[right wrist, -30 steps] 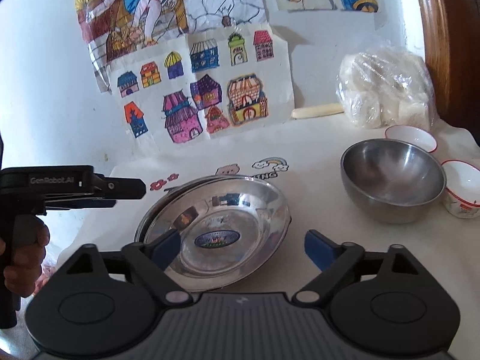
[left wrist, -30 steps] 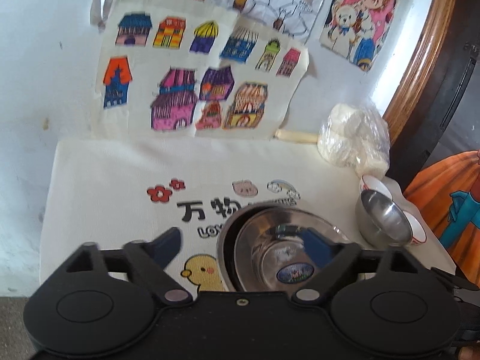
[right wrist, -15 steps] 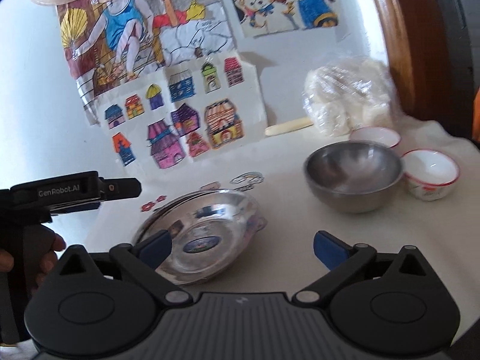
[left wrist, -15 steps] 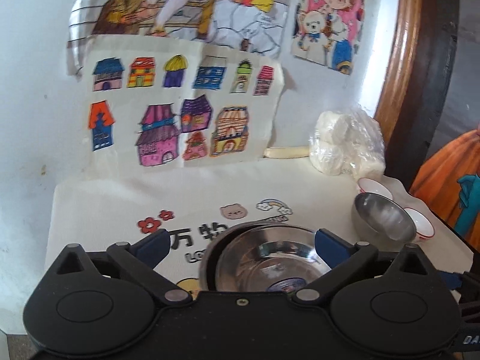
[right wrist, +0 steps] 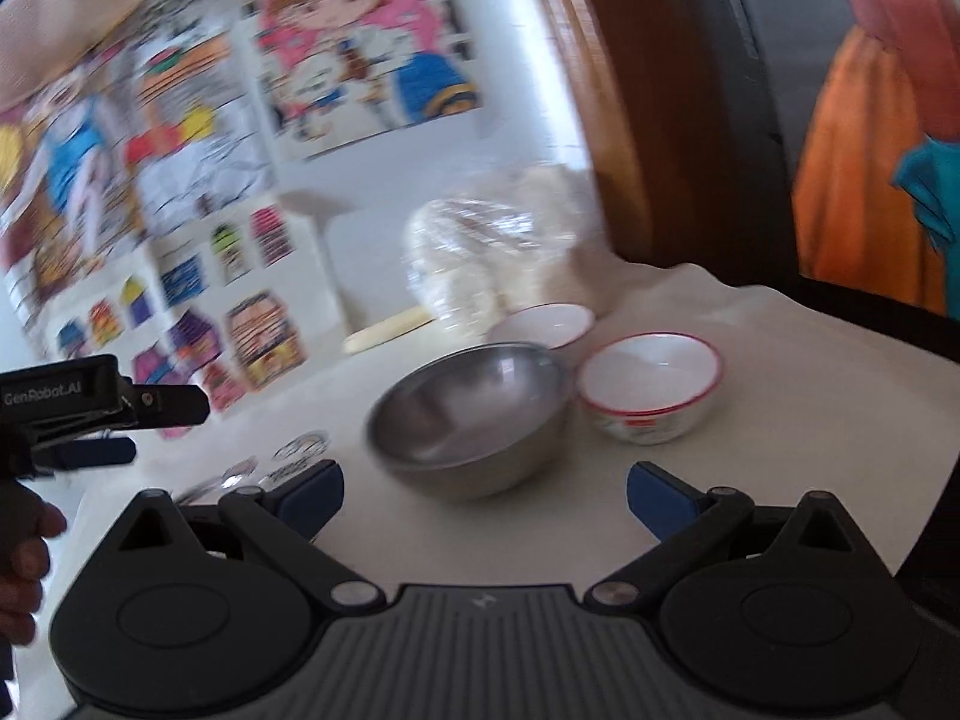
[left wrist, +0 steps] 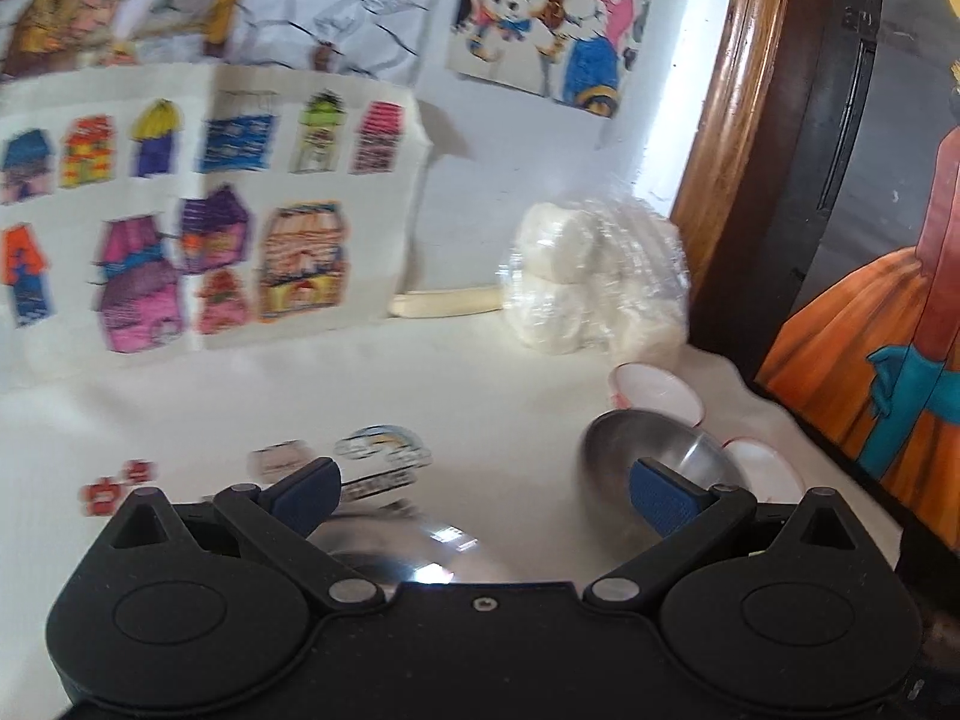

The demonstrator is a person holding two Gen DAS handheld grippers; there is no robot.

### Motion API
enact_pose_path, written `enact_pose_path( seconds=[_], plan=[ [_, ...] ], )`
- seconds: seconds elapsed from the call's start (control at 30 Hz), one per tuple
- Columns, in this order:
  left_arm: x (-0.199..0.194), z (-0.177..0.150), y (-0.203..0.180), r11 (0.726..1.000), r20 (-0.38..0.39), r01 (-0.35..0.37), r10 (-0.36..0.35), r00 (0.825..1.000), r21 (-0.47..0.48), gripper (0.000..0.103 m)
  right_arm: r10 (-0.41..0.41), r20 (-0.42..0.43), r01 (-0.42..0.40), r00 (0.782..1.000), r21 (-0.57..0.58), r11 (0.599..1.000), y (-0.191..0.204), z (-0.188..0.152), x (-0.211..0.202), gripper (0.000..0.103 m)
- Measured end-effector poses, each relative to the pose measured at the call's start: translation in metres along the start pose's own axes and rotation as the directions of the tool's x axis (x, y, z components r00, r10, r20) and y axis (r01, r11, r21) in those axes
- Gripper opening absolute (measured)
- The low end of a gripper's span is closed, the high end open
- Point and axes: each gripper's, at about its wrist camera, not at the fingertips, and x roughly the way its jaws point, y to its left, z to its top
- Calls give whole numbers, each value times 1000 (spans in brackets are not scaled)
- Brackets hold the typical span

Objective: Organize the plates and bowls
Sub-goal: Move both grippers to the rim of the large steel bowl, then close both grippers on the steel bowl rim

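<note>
A steel bowl (right wrist: 471, 417) stands on the white cloth, just ahead of my open, empty right gripper (right wrist: 485, 495). A white bowl with a red rim (right wrist: 651, 387) sits to its right and a second one (right wrist: 543, 324) behind it. In the left wrist view the steel bowl (left wrist: 651, 456) is ahead on the right, behind the right fingertip. A steel plate (left wrist: 414, 552) lies low between the fingers of my open, empty left gripper (left wrist: 483, 495), mostly hidden by the gripper body. The left gripper (right wrist: 102, 414) shows at the left edge of the right wrist view.
A clear bag of white lumps (left wrist: 591, 282) and a pale stick (left wrist: 444, 303) lie against the back wall. Colourful drawings (left wrist: 198, 222) hang on the wall. A dark wooden frame (left wrist: 774, 180) borders the table on the right.
Both grippers have lifted and swung to the right. The steel plate has dropped low in the left view and left the right view. The steel bowl is now centred ahead of the right gripper.
</note>
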Motion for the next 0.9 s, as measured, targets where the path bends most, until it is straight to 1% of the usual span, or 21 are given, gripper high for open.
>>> enact_pose_path(
  seconds=[0.07,0.17,0.33,0.37,0.4,0.43,0.5,0.53,0.63,0.7,0.73,0.8,0.9],
  plan=[
    [15,4,-9,1000,-16,21,-22,1000,-22,102,-8,8,8,1000,37,999,-10,3,5,102],
    [38,8,-22,997,-45,65,-67,997,-49,102,-9,12,8,1000,73,997,-18,7,13,99],
    [63,7,-37,996,-70,69,-74,995,-64,102,-1,-9,2,1000,93,996,-24,12,29,91],
    [67,7,-38,995,-77,68,-73,994,-68,100,0,-14,1,1000,98,995,-25,13,34,88],
    [71,6,-39,995,-88,68,-74,993,-76,95,0,-19,2,1000,105,994,-27,13,36,87],
    [75,5,-40,994,-101,72,-80,992,-80,92,1,-26,2,1000,115,993,-28,14,39,87],
    [83,4,-41,993,-122,81,-91,988,-83,83,9,-38,-4,999,136,991,-31,14,45,82],
    [86,4,-41,993,-127,81,-91,988,-83,81,13,-41,-7,999,143,990,-32,14,46,81],
    [93,3,-40,993,-142,75,-88,986,-90,70,20,-54,-11,998,158,987,-33,13,53,74],
    [98,3,-39,992,-158,78,-93,983,-97,55,26,-64,-15,998,174,985,-34,13,57,68],
    [100,3,-40,992,-169,80,-95,981,-96,51,30,-69,-17,997,183,983,-35,13,59,67],
    [103,2,-41,993,-189,75,-92,978,-96,40,42,-81,-25,996,200,979,-35,13,63,64],
    [106,0,-42,992,-211,77,-97,973,-99,30,55,-99,-33,994,209,977,-35,14,68,61]
  ],
)
